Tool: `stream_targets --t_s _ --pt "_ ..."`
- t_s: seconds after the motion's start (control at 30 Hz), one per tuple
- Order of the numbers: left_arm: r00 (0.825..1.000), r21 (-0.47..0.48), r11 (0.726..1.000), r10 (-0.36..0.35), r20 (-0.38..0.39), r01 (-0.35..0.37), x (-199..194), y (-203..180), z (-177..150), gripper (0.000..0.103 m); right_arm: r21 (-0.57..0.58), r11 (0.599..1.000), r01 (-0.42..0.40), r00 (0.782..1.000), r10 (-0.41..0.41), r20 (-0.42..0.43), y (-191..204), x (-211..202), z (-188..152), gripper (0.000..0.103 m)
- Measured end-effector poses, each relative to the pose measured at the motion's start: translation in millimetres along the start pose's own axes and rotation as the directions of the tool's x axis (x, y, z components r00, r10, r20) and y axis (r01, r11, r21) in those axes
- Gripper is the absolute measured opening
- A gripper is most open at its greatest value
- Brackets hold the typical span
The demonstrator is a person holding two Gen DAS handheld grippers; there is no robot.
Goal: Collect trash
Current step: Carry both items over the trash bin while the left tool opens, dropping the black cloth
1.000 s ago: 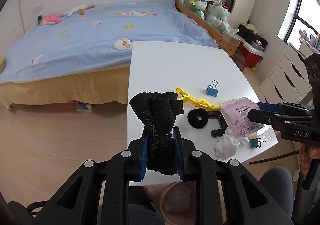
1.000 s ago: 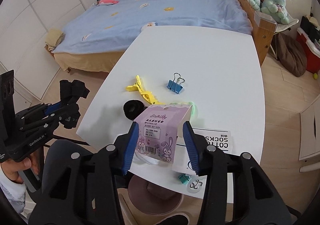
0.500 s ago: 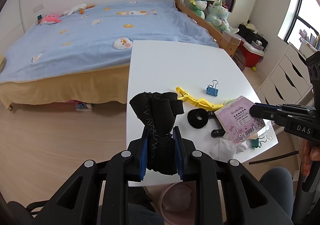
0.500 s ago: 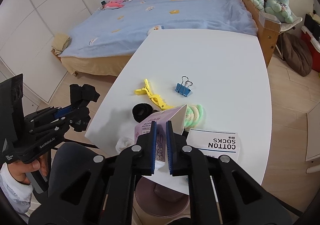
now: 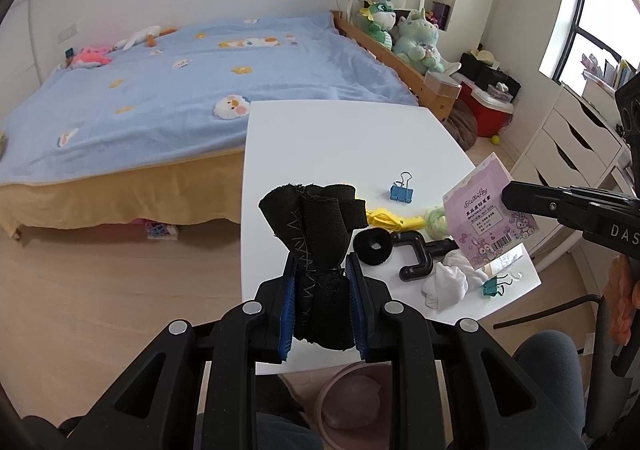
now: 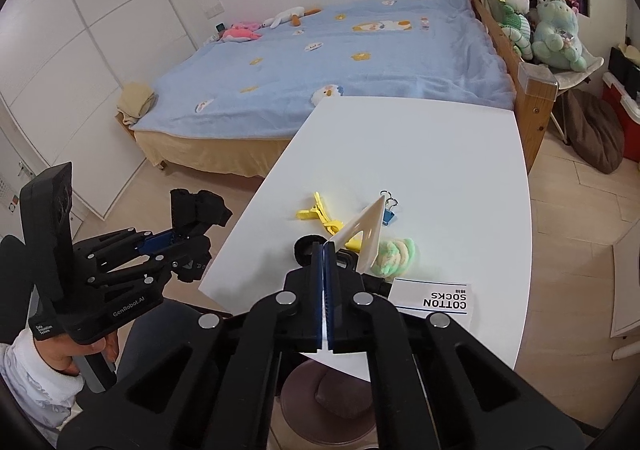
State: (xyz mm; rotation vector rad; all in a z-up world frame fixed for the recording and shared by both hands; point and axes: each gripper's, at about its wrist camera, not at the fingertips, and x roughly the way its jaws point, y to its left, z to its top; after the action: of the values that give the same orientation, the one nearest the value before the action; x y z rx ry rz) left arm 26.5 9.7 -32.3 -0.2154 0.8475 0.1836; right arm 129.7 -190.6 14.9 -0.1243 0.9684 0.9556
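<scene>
Left gripper (image 5: pixel 322 298) clenched on black cloth (image 5: pixel 316 226) off bench (image 5: pixel 344 142) near edge; right gripper (image 6: pixel 324 254) clamps pink packet (image 5: pixel 486 218) above clutter; far bench bare; packet print visible in left view only

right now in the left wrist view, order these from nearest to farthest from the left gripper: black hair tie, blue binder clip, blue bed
Measured from the left gripper, which is clamped on a black cloth:
1. Black hair tie, just right of the fingers, on the table's near part.
2. Blue binder clip, further up the white table, right of centre.
3. Blue bed, beyond the table, to the left.
</scene>
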Motion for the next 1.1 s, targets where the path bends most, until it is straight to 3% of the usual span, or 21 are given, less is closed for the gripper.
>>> stream_targets --t_s 0.53,1.1 --pt "0.995 0.128 0.988 -0.095 0.025 0.091 -37.2 -26.1 -5.4 0.023 -0.039 0.998 0.057 0.997 -0.055 0.055 13.6 -42.7 -14.8 0.0" --pt "0.983 0.263 0.947 -0.182 -0.029 0.183 -61.7 -59.2 -40.0 0.023 -0.079 0.991 0.112 0.992 -0.106 0.069 35.1 -87.5 -71.6 0.0"
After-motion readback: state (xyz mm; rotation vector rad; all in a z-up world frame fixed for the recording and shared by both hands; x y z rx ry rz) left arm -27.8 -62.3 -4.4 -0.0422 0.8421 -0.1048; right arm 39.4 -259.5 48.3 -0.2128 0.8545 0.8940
